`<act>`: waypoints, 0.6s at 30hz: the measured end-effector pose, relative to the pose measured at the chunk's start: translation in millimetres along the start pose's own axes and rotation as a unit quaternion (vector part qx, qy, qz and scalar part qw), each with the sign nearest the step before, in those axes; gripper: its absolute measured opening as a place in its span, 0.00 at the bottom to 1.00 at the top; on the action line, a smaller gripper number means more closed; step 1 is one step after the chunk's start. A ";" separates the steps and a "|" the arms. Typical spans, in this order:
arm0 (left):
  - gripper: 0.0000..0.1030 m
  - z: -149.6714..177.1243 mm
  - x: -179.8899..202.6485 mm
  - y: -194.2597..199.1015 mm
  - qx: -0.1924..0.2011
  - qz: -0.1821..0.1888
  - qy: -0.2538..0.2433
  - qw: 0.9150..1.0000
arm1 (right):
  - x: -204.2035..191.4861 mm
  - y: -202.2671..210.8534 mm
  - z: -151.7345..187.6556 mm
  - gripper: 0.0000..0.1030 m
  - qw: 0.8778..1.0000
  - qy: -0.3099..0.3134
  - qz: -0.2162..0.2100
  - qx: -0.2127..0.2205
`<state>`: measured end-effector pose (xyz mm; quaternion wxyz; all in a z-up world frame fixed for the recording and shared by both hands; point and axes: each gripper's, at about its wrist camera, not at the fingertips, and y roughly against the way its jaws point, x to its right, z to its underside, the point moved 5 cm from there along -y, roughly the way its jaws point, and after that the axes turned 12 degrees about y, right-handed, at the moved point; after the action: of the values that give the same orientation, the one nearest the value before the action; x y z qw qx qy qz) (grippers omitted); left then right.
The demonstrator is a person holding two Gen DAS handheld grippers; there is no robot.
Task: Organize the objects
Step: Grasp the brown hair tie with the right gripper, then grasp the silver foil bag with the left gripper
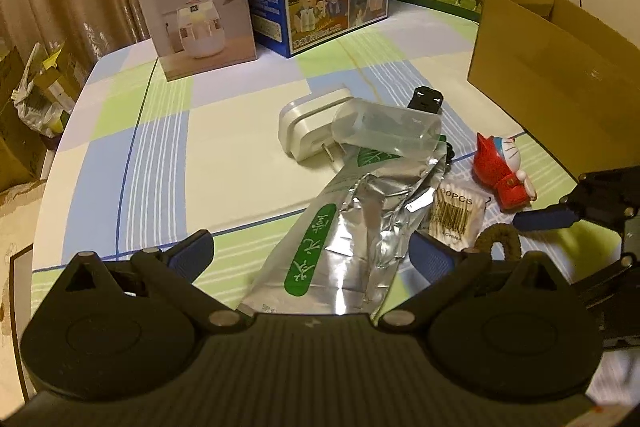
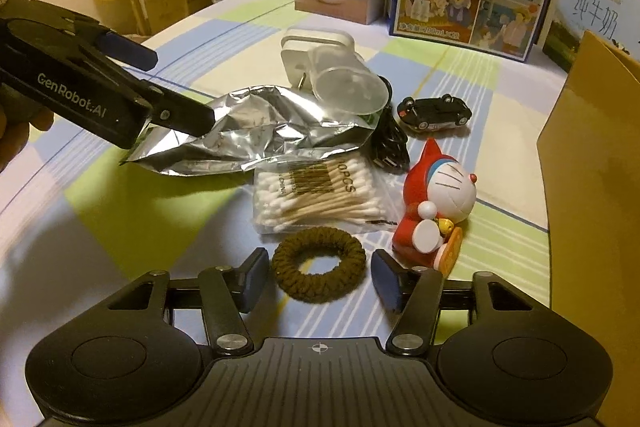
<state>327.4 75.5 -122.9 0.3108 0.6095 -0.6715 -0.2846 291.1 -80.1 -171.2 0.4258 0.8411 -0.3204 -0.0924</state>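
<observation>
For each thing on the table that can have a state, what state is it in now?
Foil bag: crumpled, lying flat.
Clear cup: on its side.
Toy car: overturned.
Cardboard box: open.
Hair tie: flat, between the open right claw fingers.
Left claw: open over the bag.

Left tool [image 1: 312, 251] and right tool [image 2: 318, 281] gape, angled downward.

The left tongs [image 1: 312, 251] stand wide open over the desk [image 1: 224, 155], the crumpled foil pouch [image 1: 352, 223] lying between the two blue pads without either touching it. Just past the right pad sits a cotton swab packet [image 1: 456, 213] — beyond it a red cat figurine [image 1: 502, 171]. Farther ahead lie a clear plastic cup [image 1: 388, 127] and a white charger [image 1: 308, 125]; the right tongs [image 1: 548, 217] enter at the right edge.
</observation>
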 end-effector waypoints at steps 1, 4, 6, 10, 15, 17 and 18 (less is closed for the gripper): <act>0.99 0.2 -1.0 -0.3 -0.001 -0.001 0.001 1.000 | 0.3 -0.4 -0.2 0.48 1.000 0.000 0.000 0.001; 0.99 0.0 -2.5 -1.6 -0.003 0.002 0.003 1.000 | -0.1 0.1 -0.9 0.35 1.000 -0.003 -0.001 0.002; 0.99 0.2 -1.8 -1.9 -0.003 0.005 0.002 1.000 | -0.4 1.0 -1.6 0.23 1.000 -0.006 -0.001 -0.001; 0.99 0.7 1.8 -3.2 -0.004 0.014 -0.005 1.000 | 2.2 4.5 -2.2 0.15 1.000 -0.019 0.005 -0.007; 0.99 3.4 6.5 -6.3 -0.010 0.028 -0.018 0.999 | 6.5 19.1 -9.6 0.15 0.999 -0.021 0.027 0.004; 0.99 5.3 7.2 -8.9 -0.015 0.030 -0.025 0.999 | 10.1 24.4 -12.8 0.15 0.999 -0.026 0.030 0.011; 0.98 6.3 7.4 -10.5 -0.017 0.029 -0.028 0.999 | 12.0 26.1 -13.6 0.15 0.999 -0.029 0.030 0.013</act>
<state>328.9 67.2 -134.5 0.3104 0.5758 -0.6926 -0.3041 294.3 -89.8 -141.1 0.4075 0.8336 -0.3593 -0.0998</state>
